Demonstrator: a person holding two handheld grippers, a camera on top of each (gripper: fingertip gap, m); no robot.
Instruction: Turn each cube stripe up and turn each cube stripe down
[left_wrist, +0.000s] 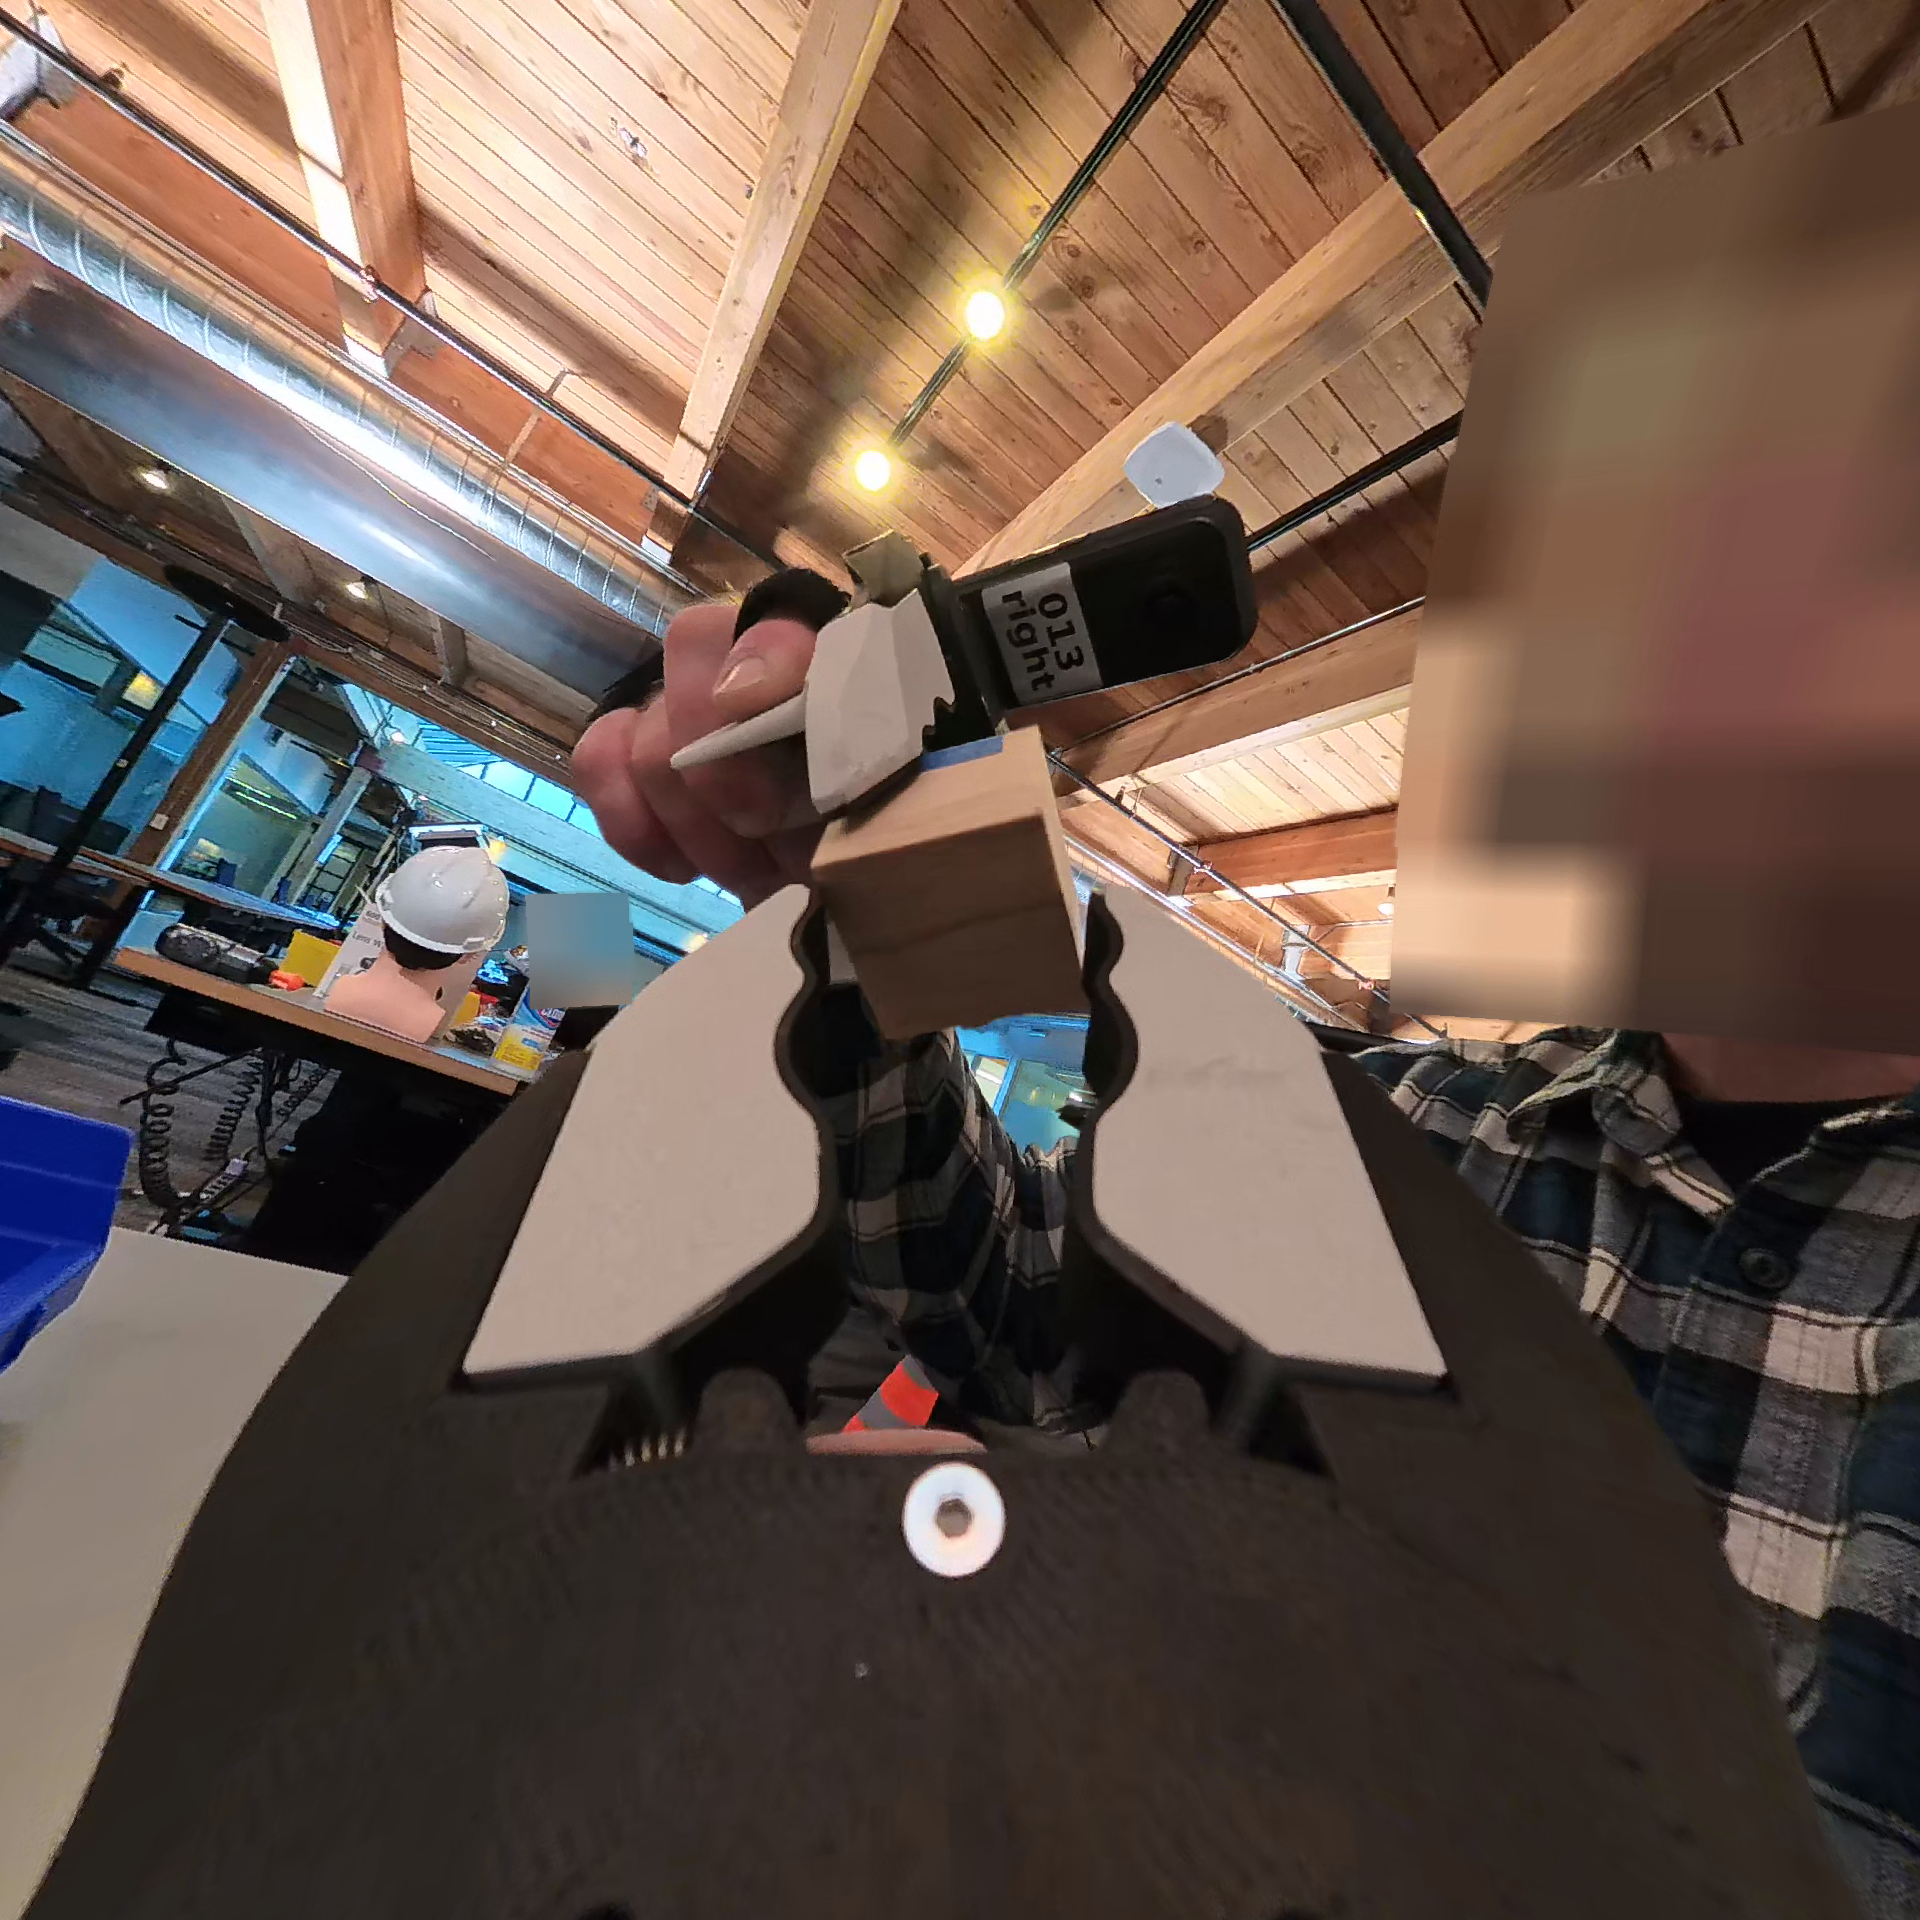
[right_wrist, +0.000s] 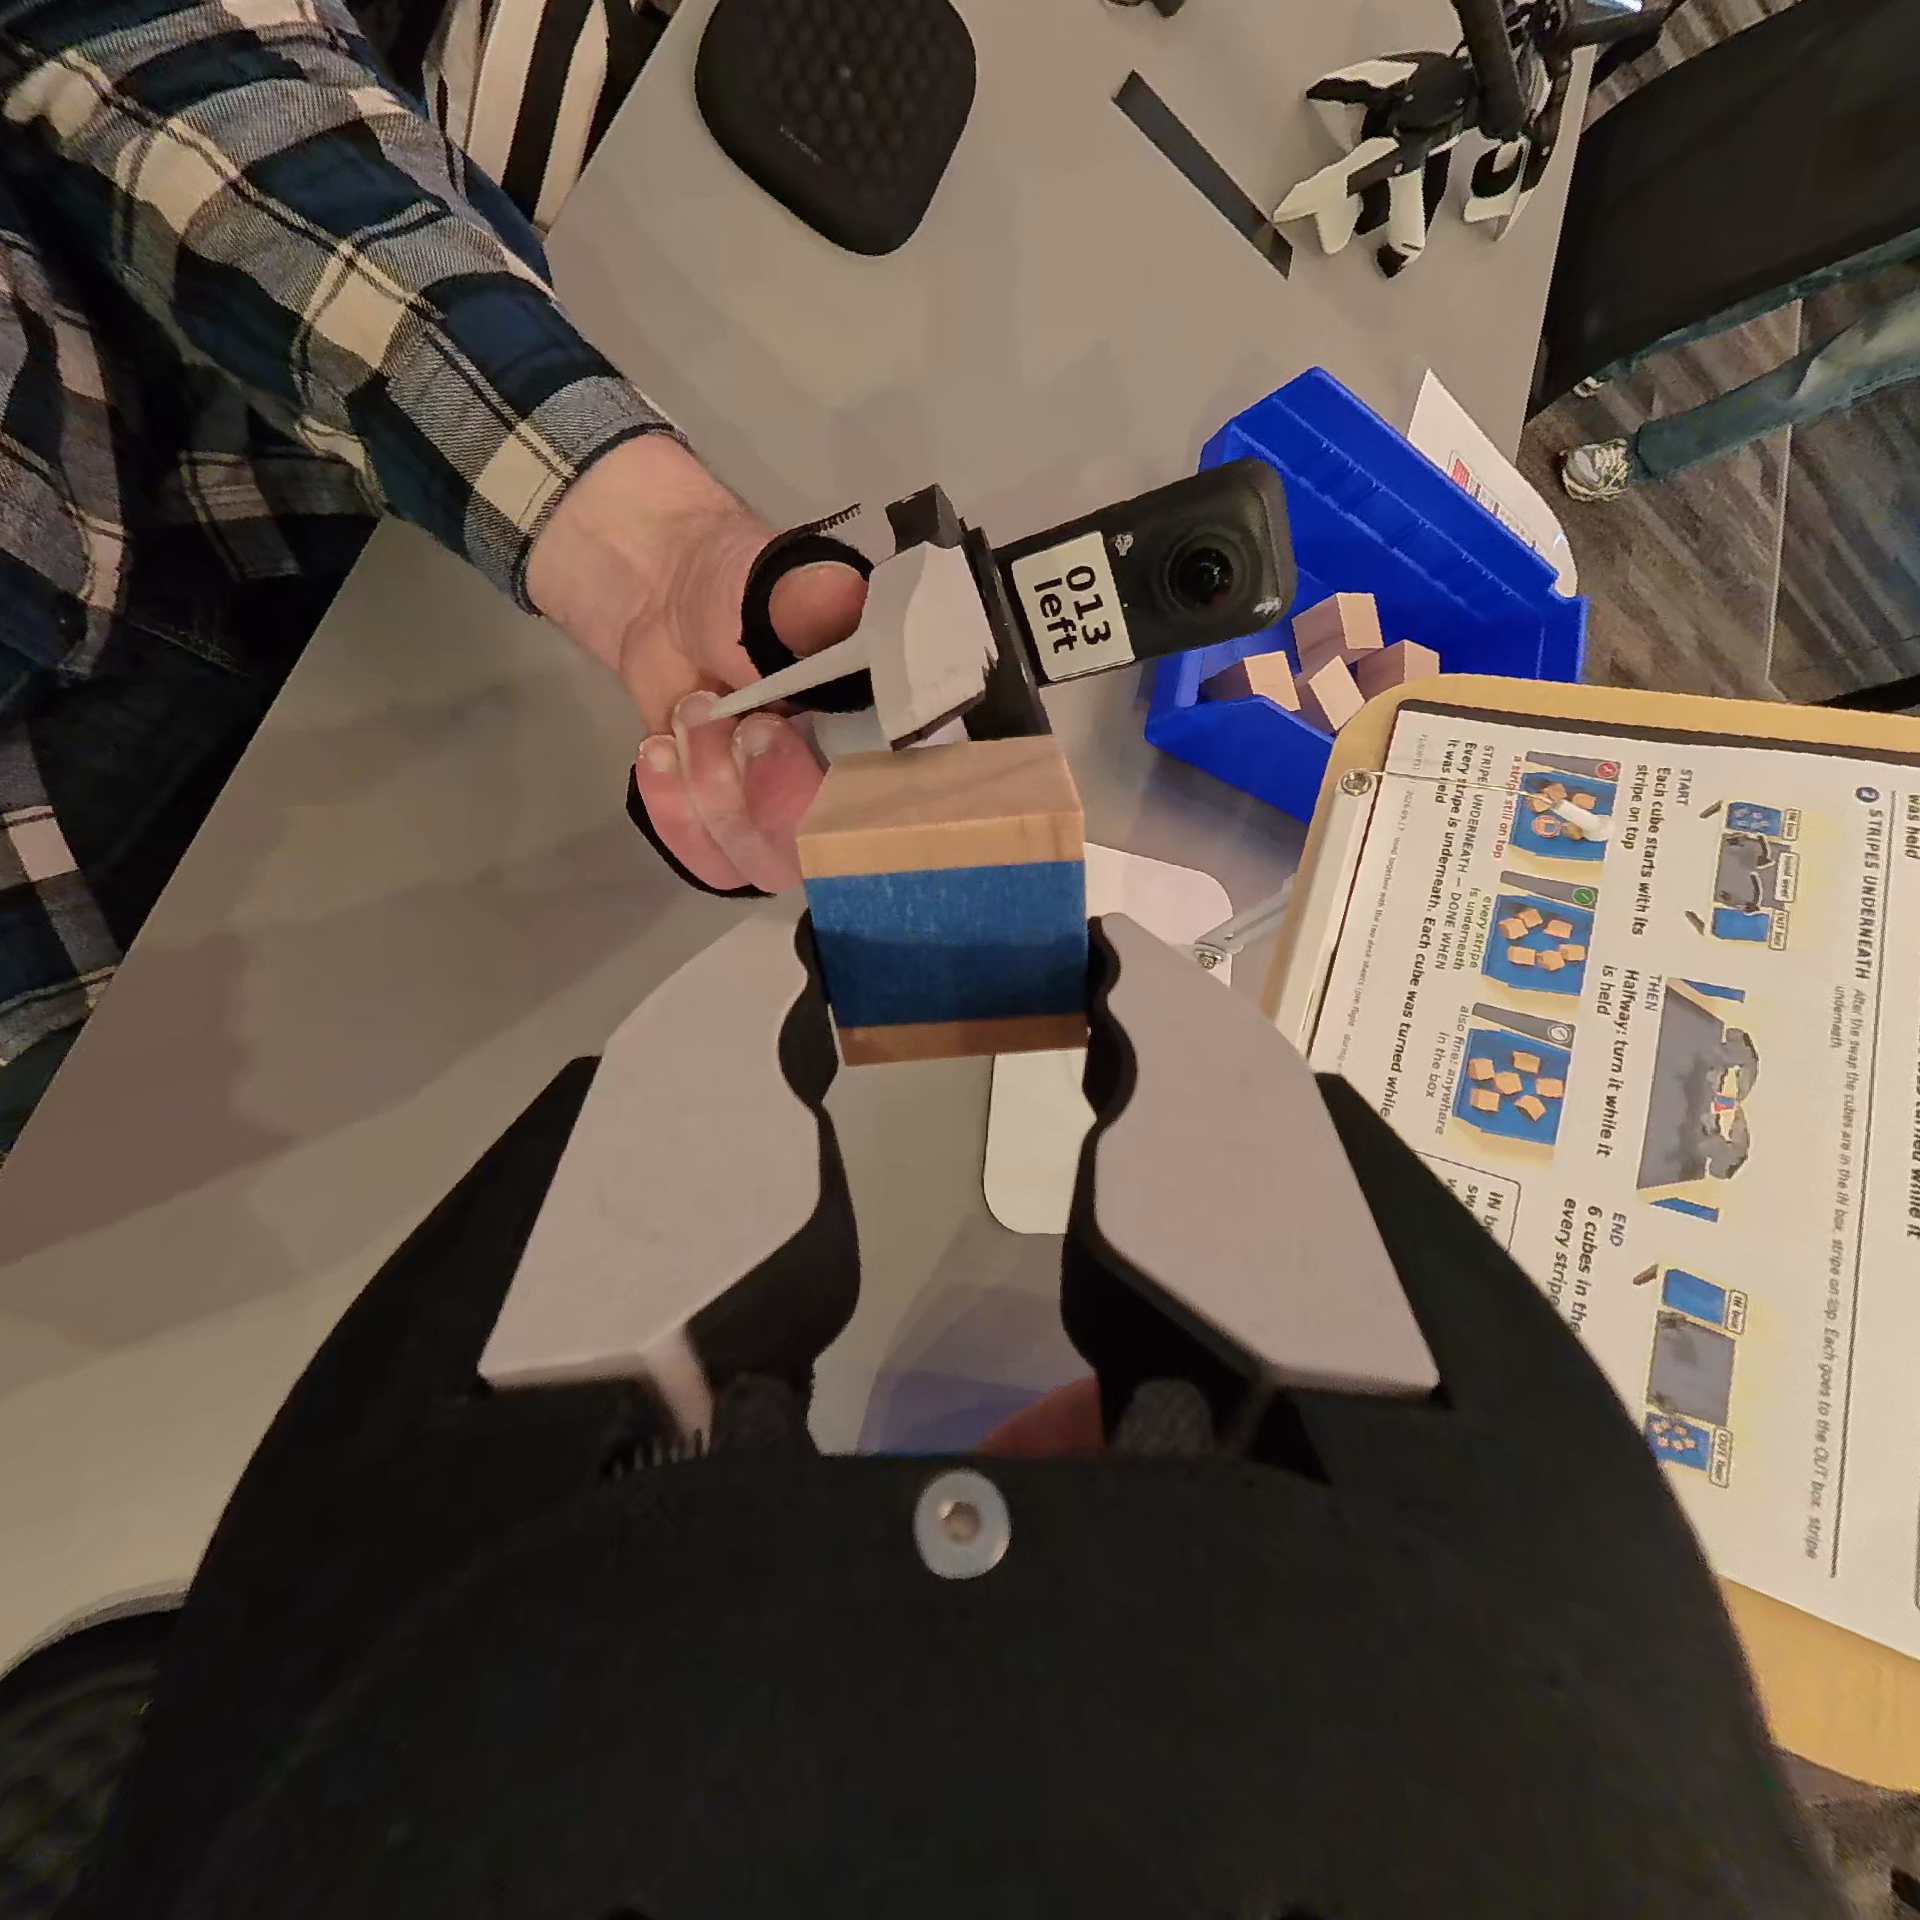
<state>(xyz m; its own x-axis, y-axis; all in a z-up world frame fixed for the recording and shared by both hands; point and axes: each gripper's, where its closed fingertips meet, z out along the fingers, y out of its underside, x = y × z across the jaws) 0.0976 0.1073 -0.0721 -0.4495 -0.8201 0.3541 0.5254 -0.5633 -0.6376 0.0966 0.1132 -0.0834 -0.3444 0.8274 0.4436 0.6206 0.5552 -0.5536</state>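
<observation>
Left wrist view: the left gripper is pointing up toward a wooden ceiling and is gripping a wooden cube between its 2 fingertips, both pads pressing on the cube's sides. From above, the right gripper is reaching down onto the same cube, its white finger lying against the top edge, where a thin blue stripe is showing. A hand is holding that gripper. A person in a plaid shirt is sitting behind, and a blue bin is peeking in at the left edge.

Right wrist view: the right gripper is looking down at a grey table and is clamping the same cube, both pads pressing on its sides. The cube's blue stripe is facing this camera. The left gripper is meeting the cube at its far face, held by a hand. The cube is hanging in the air above the table, shared by both grippers. To the right, the blue bin is holding more wooden cubes, just beside an instruction sheet on a board.
</observation>
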